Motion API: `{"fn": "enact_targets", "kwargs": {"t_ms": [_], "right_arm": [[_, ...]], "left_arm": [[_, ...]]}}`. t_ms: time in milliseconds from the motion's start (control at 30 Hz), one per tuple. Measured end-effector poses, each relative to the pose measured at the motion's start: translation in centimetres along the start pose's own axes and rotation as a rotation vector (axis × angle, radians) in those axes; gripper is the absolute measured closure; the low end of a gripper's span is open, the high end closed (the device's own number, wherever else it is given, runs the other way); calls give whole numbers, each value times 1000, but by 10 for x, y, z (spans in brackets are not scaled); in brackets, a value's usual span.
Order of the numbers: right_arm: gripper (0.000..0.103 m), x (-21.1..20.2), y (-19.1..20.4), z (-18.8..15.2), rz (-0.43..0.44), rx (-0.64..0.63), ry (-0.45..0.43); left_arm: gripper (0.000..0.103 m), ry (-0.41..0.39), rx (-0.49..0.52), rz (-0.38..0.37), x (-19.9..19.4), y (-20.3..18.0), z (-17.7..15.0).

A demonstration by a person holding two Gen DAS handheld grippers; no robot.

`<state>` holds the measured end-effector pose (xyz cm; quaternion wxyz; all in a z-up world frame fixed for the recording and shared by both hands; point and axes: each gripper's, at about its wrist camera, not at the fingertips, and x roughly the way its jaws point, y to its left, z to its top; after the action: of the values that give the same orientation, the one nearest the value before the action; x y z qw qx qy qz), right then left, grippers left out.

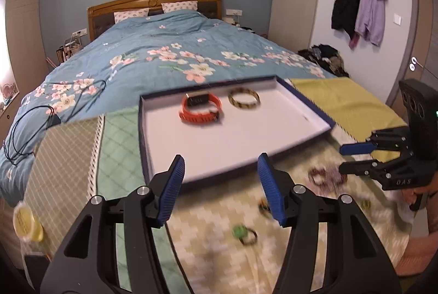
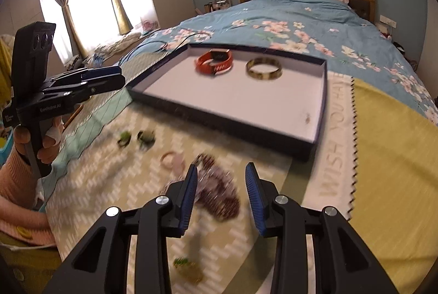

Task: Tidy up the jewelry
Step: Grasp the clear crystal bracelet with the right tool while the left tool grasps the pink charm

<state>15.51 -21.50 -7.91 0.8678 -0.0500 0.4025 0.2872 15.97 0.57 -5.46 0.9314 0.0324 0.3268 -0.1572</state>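
Left tongs are spread wide and empty above the tray's near rim. Right tongs are apart, holding nothing, over a blurred dark beaded bracelet (contact unclear). Orange watch and bangle lie inside the tray.

The left gripper hangs with its blue-padded jaws spread wide and nothing between them, while the right gripper, gripped by a bare hand, is likewise parted and empty.
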Motion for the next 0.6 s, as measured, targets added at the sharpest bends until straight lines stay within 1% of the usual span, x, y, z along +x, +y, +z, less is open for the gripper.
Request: {"fn": "enact_targets", "kwargs": {"t_ms": [33, 133, 267, 400, 433, 500, 533, 600], "right_arm": [[68, 1, 5, -2, -8, -17, 2], [68, 1, 13, -5, 15, -30, 2], [71, 8, 21, -8, -7, -51, 19], [80, 10, 21, -7, -17, -44, 26], [89, 10, 20, -7, -22, -43, 26], [92, 10, 17, -8, -22, -36, 25], [95, 10, 16, -8, -18, -31, 23], [95, 8, 15, -8, -17, -26, 18]], "left_arm": [[48, 6, 2, 1, -1, -4, -5], [48, 17, 6, -6, -5, -12, -17], [48, 25, 26, -18, -6, -20, -24], [48, 39, 47, -39, -2, -31, -28], [48, 40, 52, -47, -2, -34, -29], [48, 40, 61, -59, 0, -38, -28], [48, 40, 68, -64, 1, -40, -27], [48, 41, 85, -81, 3, -47, -27]]}}
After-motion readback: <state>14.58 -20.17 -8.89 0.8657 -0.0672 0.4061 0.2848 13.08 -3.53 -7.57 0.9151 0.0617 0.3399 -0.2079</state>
